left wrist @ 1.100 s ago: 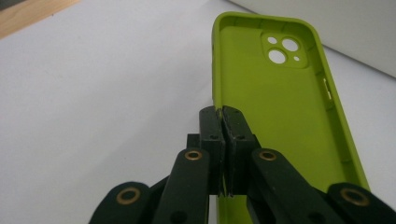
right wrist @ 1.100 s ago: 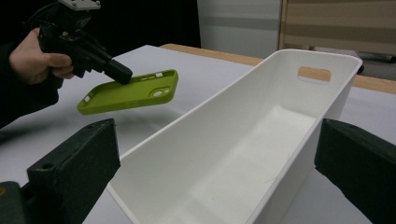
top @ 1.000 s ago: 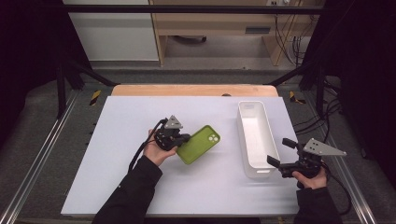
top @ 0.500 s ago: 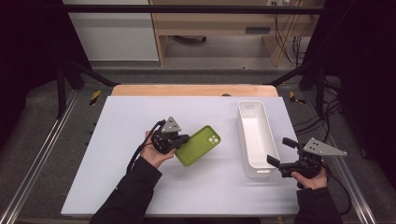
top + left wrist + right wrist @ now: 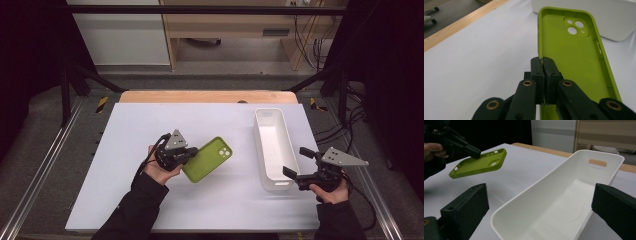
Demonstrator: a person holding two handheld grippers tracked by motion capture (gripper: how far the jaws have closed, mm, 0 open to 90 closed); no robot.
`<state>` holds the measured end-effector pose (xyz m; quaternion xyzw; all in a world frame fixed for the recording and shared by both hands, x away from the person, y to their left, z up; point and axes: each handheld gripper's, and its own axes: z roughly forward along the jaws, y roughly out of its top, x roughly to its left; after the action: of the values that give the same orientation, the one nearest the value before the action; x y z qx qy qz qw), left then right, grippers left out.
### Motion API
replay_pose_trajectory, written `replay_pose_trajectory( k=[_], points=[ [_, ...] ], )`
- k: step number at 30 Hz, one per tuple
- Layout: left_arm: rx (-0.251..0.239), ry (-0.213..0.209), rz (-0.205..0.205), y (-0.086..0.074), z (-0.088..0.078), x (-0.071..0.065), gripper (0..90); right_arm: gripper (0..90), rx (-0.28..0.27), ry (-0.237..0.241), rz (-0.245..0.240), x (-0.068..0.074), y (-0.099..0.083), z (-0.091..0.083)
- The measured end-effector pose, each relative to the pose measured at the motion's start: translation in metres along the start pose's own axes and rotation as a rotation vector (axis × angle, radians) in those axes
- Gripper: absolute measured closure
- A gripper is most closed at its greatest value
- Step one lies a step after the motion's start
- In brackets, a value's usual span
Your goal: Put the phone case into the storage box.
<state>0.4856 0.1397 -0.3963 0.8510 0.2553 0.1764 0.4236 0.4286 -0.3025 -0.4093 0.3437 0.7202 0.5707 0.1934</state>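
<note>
The left gripper [image 5: 543, 75] has its jaws clenched on the long edge of a green phone case [image 5: 574, 60], the thin wall of the case pinched between the two black pads. In the right gripper view the case [image 5: 477, 163] hangs clear of the table, tilted, its open side up and its camera cut-out toward the far end. From the high view the case [image 5: 207, 159] sits just right of the left gripper [image 5: 186, 156], over the middle of the white table [image 5: 125, 200], with the person's left hand [image 5: 160, 170] wrapped around the gripper body and a dark sleeve running back to the near edge.

The right gripper [image 5: 539, 220] has its jaws released and spread wide, one on each side of the near end of a white bin [image 5: 564, 202], not touching it. In the high view the right gripper [image 5: 296, 165] rests at the bin's near right corner, held in the right hand [image 5: 330, 192]. The white bin [image 5: 272, 145] is long and narrow, lies lengthwise on the right part of the table, and has a handle slot in its far wall. The case and the bin are near each other but apart.
</note>
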Motion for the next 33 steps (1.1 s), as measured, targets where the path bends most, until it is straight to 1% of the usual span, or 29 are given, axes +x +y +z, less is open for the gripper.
replay_pose_trajectory(
  k=[6,12,17,26,33],
  points=[
    [-0.01,0.009,0.005,-0.004,-0.009,-0.003,87.6,2.1,0.011,0.009,-0.009,0.006,0.004,0.003],
    [-0.029,0.021,0.0,-0.008,-0.017,-0.003,87.6,2.2,0.029,0.011,-0.018,0.012,0.008,0.006],
    [-0.031,0.029,0.002,-0.012,-0.022,-0.005,87.6,2.2,0.034,0.018,-0.019,0.018,0.012,0.009],
    [-0.036,0.031,0.006,-0.014,-0.025,-0.007,87.6,2.2,0.051,0.034,-0.03,0.028,0.018,0.016],
    [-0.038,0.025,0.015,-0.012,-0.024,-0.011,87.6,2.0,0.08,0.046,-0.026,0.035,0.021,0.025]
  ],
)
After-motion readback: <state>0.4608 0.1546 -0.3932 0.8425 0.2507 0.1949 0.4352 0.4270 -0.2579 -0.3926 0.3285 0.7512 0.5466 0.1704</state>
